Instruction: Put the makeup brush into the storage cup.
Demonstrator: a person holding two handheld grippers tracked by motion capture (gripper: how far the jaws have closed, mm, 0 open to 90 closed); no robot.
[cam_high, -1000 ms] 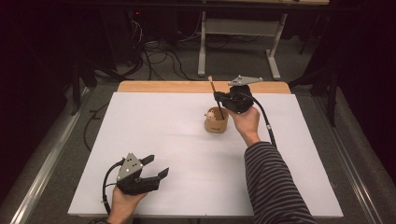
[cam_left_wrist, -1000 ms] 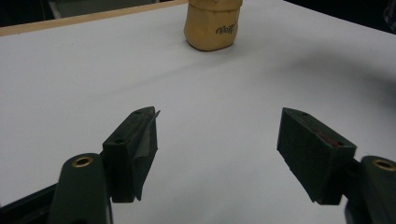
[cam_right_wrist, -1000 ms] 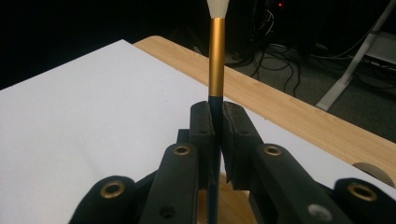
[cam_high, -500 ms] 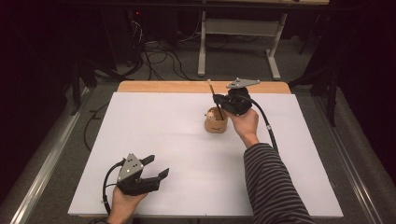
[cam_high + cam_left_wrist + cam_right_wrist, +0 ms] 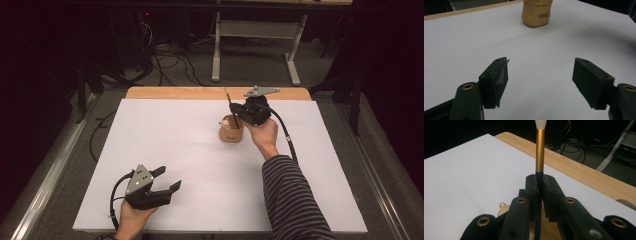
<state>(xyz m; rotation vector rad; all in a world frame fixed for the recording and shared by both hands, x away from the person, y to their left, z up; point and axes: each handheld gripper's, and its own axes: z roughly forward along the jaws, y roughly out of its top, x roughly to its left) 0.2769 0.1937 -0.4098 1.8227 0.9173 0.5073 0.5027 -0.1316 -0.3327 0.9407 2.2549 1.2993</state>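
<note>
Nothing has shifted: the right tool (image 5: pixel 235 108) stays clenched on the brush (image 5: pixel 540 150) above the cup (image 5: pixel 231 129); left tool (image 5: pixel 169 179) released.

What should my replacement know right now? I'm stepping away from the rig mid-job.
Right claw: shut on a thin brush, black shaft with gold ferrule and white tip, held upright above the tan wooden holder at the far middle of the white table.
Left claw: open, empty, near the front left edge.
Done: brush gripped.
Left, probably: set it in the holder or lift it clear; I cannot tell whether its lower end is inside.
</note>
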